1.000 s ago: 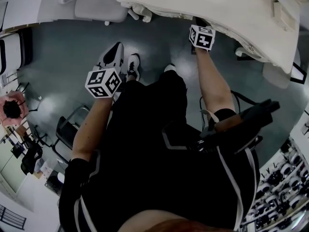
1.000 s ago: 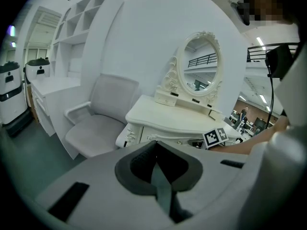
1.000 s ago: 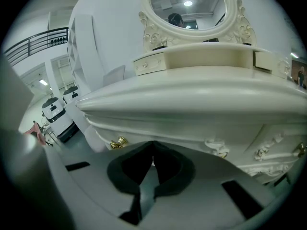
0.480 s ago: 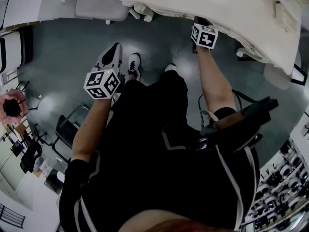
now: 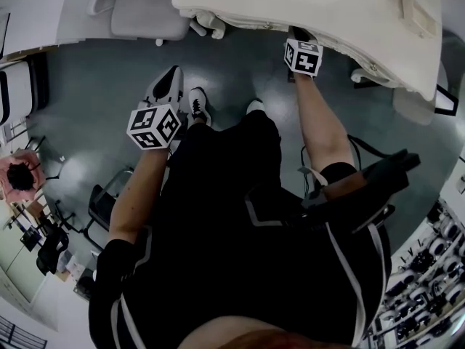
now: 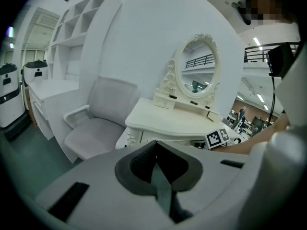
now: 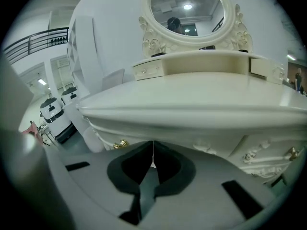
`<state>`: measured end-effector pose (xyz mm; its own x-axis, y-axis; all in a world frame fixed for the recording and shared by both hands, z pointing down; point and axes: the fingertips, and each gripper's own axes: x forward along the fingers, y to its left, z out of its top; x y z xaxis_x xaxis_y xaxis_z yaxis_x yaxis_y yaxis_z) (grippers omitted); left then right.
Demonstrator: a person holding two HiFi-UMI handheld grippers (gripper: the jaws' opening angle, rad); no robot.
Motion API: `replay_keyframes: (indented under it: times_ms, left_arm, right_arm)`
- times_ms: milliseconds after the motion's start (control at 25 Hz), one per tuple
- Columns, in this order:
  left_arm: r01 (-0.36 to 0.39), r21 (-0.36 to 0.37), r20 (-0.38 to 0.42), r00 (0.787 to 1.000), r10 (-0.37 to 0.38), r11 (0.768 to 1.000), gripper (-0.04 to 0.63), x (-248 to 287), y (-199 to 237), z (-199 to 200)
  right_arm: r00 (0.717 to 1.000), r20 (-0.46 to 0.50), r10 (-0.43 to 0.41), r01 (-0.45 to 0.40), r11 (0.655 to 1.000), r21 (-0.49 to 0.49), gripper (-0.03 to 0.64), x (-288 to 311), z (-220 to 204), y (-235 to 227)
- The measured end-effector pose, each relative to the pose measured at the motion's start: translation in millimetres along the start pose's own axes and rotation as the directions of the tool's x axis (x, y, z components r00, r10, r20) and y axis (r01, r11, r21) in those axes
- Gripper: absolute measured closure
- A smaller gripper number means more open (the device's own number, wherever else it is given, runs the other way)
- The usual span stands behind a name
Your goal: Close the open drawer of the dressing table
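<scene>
The cream dressing table [image 5: 327, 13] with an oval mirror [image 7: 189, 6] fills the top of the head view. On its mirror base, the small right-hand drawer [image 7: 261, 67] juts out a little from the curved front; in the head view this drawer [image 5: 410, 9] shows as a block. My right gripper [image 7: 153, 152] is shut and empty, just under the tabletop's front rim [image 7: 192, 111]; from above, the right gripper [image 5: 299, 36] reaches the table's edge. My left gripper [image 6: 154, 145] is shut and empty, well back from the table, and the left gripper [image 5: 171, 75] hangs over the floor.
A grey chair [image 6: 98, 121] stands left of the table, against a white wall with shelves [image 6: 76, 18]. Gold handles [image 7: 121, 143] sit on the carved front below the rim. The person's shoes [image 5: 197, 104] are on the dark floor [image 5: 87, 86]. A dark chair [image 5: 363, 184] is behind, at the right.
Only the head camera has shifted slightly. Both grippers stay where they were, shut.
</scene>
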<state>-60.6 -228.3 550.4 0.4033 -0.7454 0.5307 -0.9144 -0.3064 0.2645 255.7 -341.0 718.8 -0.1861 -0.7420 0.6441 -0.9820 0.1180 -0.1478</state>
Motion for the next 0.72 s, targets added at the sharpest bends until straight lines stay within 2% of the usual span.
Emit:
replay_keyframes:
  times_ms: [240,440,720]
  left_arm:
    - [0.064,0.064,-0.005,0.998,-0.064,0.996,0.591,13,4,20]
    - [0.152,0.071,-0.005,0.988,-0.152,0.986,0.591,17,10,40]
    - [0.259,0.147,0.011,0.965,-0.263,0.955,0.591,17,12,79]
  right_arm:
    - [1.000,-0.001,-0.004,0.004,1.000,0.014,0.609,-33,2,8]
    - [0.999,0.022,-0.025,0.023,0.998,0.053,0.612,-68,20,28]
    - [0.992,0.118,-0.045,0.038,0.997,0.064,0.611,-129,77,65]
